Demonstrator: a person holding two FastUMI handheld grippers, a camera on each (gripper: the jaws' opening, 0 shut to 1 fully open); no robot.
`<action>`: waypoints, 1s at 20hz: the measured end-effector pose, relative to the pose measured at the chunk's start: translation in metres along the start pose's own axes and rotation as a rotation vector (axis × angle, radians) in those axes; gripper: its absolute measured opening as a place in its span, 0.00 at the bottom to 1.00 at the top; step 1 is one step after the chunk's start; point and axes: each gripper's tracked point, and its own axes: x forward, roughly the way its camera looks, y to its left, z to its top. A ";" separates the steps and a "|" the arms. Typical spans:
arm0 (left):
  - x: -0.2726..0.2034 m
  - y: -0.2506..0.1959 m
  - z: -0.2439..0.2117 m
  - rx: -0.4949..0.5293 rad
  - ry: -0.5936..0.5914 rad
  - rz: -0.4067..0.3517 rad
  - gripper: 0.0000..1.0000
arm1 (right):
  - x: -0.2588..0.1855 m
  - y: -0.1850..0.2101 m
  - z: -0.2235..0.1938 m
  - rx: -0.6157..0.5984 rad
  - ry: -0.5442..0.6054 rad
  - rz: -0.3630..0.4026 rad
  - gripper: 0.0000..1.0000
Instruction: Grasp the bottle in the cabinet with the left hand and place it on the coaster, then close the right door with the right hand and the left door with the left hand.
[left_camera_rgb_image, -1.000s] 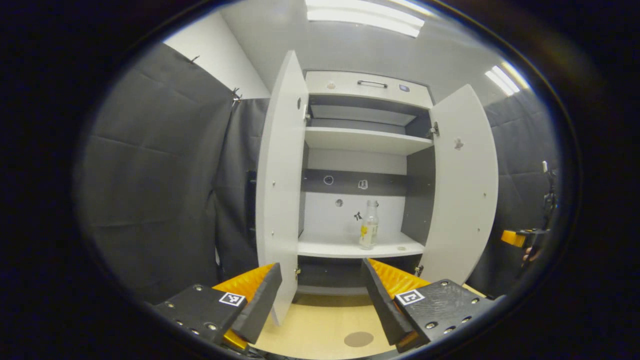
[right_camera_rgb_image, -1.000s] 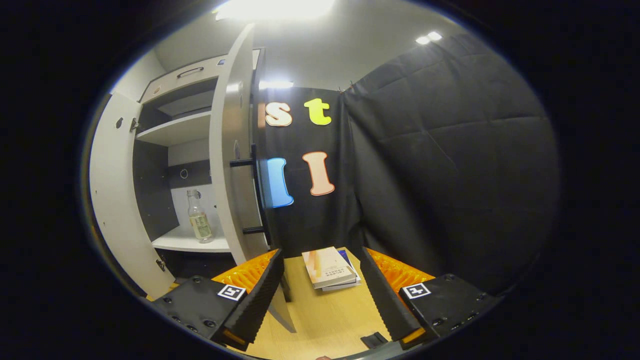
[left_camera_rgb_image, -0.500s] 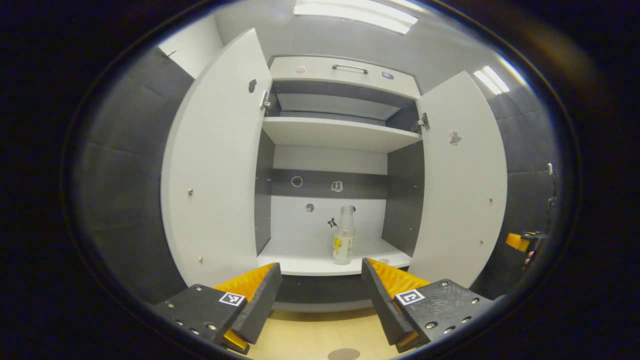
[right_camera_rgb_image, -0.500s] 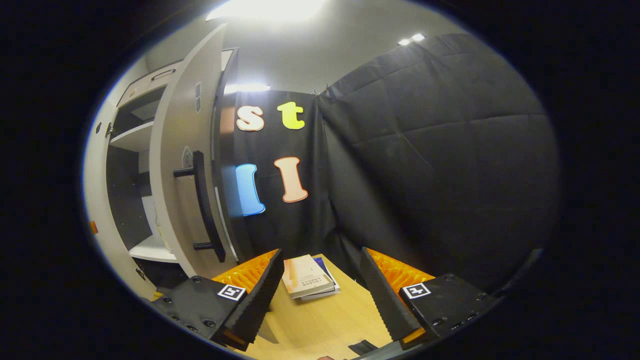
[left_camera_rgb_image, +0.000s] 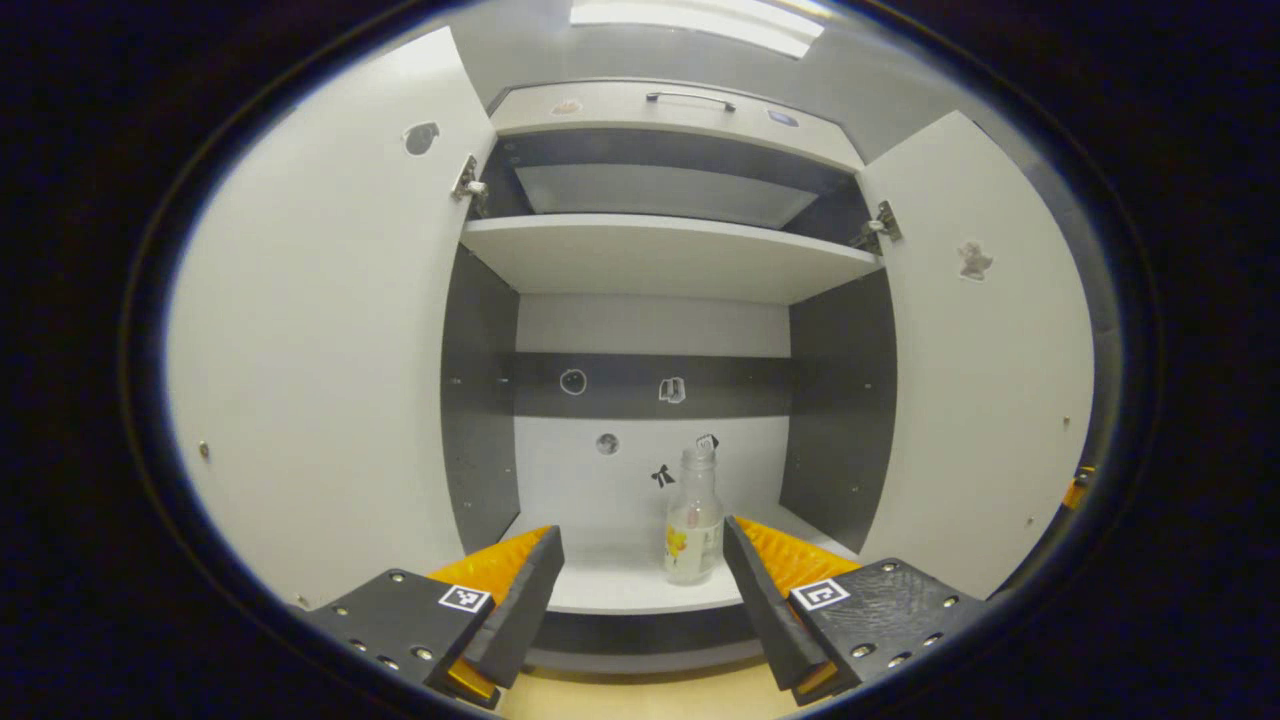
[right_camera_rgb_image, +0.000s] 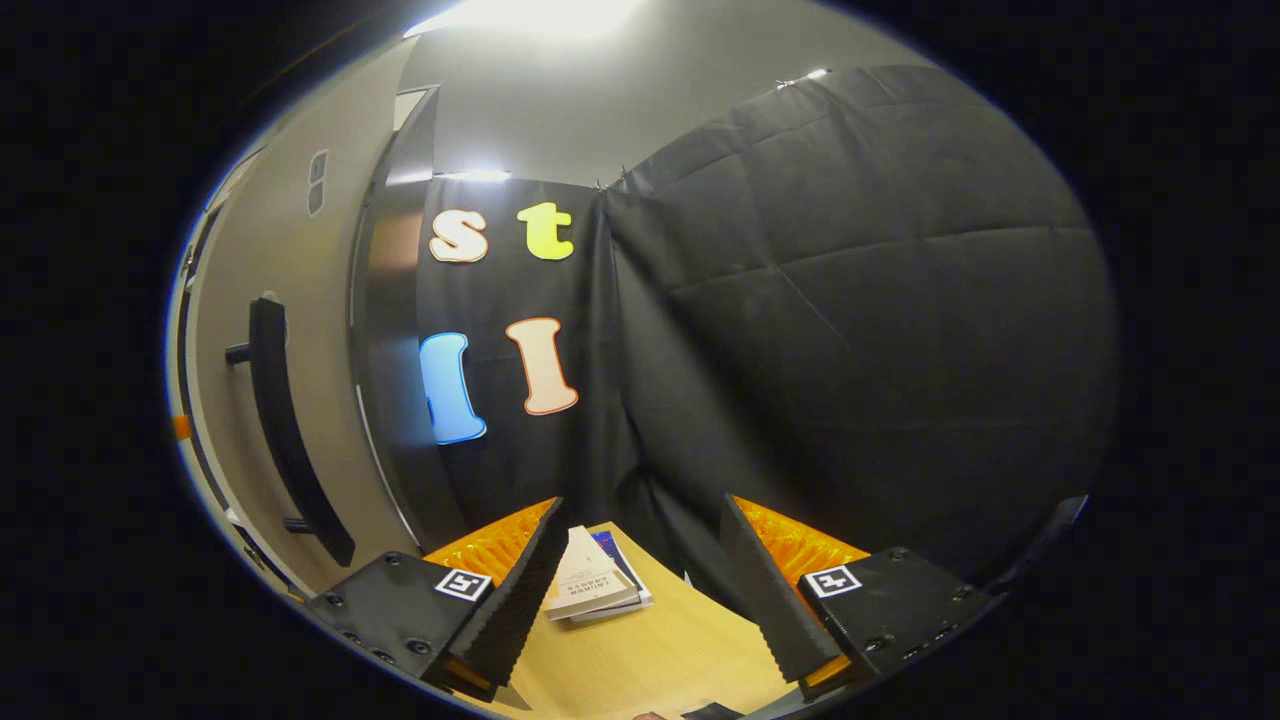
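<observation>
Here, in the left gripper view, the left gripper (left_camera_rgb_image: 640, 585) faces straight into an open cabinet (left_camera_rgb_image: 665, 255), its jaws released and spread wide with nothing between them. A clear bottle (left_camera_rgb_image: 694, 520) stands upright on the lower shelf (left_camera_rgb_image: 610, 585), near the shelf's front edge and right of its middle, seen just beside the inner face of the gripper's right-hand finger but not touching it. The left door (left_camera_rgb_image: 330, 340) and the right door (left_camera_rgb_image: 985, 370) both stand swung open to either side. An upper shelf (left_camera_rgb_image: 660, 255) spans the cabinet above.

In the right gripper view, the right gripper (right_camera_rgb_image: 640, 580) has its jaws released too, holding nothing. Between its fingers lies a small stack of books (right_camera_rgb_image: 592, 587) near the far edge of the wooden worktop (right_camera_rgb_image: 640, 665). On the left of this view is a cabinet door's outer face, bearing a dark bar handle (right_camera_rgb_image: 285, 430).
</observation>
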 end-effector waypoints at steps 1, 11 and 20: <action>0.012 -0.002 0.001 -0.007 0.000 -0.005 0.93 | 0.005 -0.002 -0.001 0.007 -0.001 -0.009 0.98; 0.106 -0.036 -0.014 -0.019 0.021 -0.077 0.94 | 0.033 -0.047 -0.019 -0.010 0.025 -0.147 0.98; 0.167 -0.054 -0.032 0.025 0.040 -0.104 0.93 | 0.035 -0.058 -0.013 -0.038 0.031 -0.177 0.98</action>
